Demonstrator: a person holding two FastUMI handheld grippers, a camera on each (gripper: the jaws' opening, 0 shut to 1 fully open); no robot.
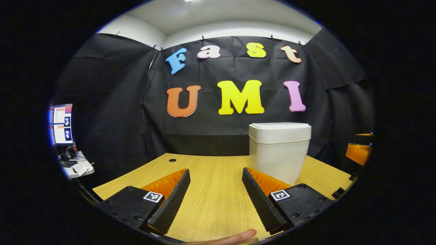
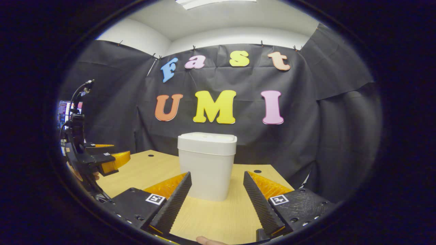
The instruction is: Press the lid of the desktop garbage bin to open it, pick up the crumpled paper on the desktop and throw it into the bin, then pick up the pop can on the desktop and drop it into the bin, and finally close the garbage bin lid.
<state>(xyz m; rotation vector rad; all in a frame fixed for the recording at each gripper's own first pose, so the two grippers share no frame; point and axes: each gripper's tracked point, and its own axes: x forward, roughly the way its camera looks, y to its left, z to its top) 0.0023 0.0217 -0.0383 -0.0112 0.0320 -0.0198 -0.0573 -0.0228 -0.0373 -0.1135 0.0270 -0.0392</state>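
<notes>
On desk (image 2: 218, 217): garbage bin (image 2: 207, 166) upright, lid (image 2: 207, 139) closed | both hand-held grippers (image 1: 214, 194) (image 2: 216, 197) spread, empty

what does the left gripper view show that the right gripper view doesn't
Left gripper view alone: a side desk with papers at far left, the left hand-held gripper open over bare desktop, and the bin off to its right.

Right gripper view alone: the right hand-held gripper open and aimed straight at the bin, with the other gripper at far left.

Both: the white garbage bin with its lid shut, standing on the wooden desktop.
</notes>
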